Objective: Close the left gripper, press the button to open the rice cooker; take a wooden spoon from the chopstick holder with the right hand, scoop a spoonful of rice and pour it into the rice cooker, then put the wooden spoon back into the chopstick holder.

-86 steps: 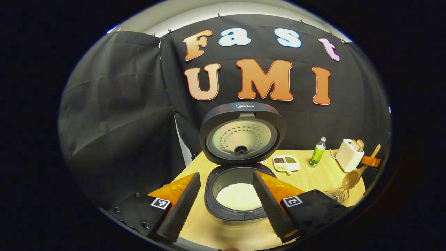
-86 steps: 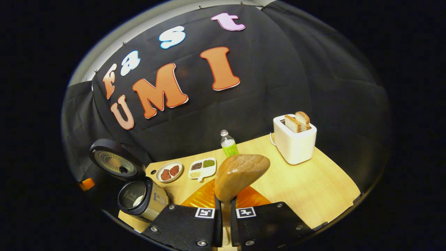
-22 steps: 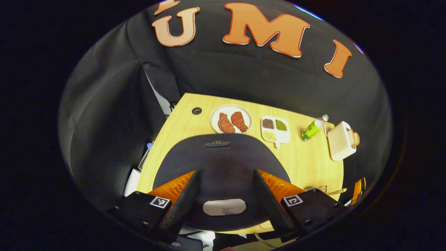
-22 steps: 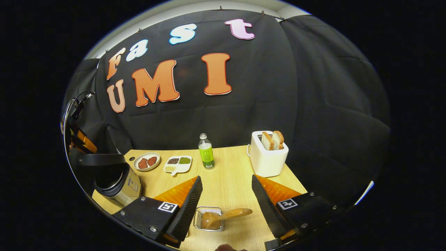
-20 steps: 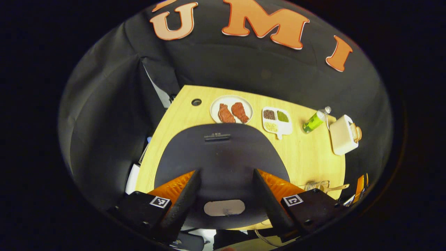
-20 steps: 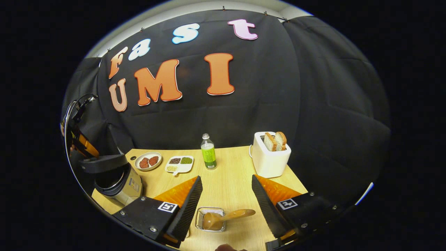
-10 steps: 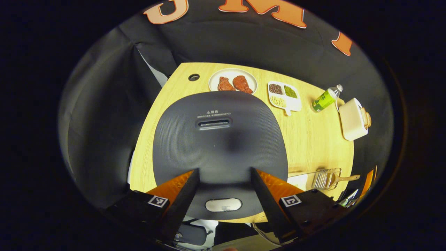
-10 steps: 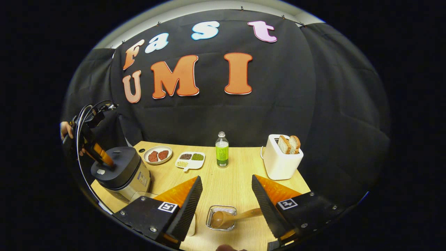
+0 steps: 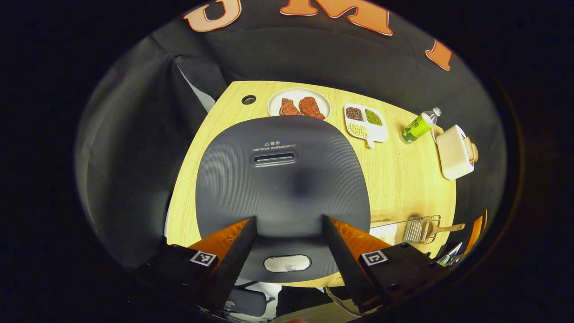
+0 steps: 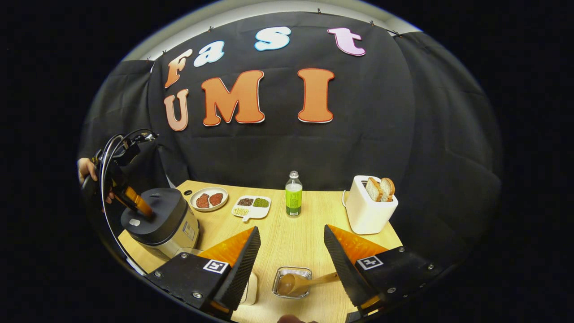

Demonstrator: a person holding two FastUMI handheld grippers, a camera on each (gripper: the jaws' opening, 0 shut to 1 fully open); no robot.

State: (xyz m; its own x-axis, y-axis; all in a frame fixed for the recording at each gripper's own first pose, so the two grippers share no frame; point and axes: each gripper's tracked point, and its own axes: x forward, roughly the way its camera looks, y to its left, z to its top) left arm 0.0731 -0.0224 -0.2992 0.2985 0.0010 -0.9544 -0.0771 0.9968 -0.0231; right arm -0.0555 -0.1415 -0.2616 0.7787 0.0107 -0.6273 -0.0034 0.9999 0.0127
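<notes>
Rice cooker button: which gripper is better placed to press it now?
Left. The left gripper hangs right over the rice cooker lid, its open jaws framing the button. The right gripper sits off to the side, above the chopstick holder and wooden spoon.

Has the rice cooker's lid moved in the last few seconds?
Yes. The lid stood up open over the white rice a few seconds ago; now it lies shut on the rice cooker, hiding the pot, while the meat plate behind stays put.
</notes>
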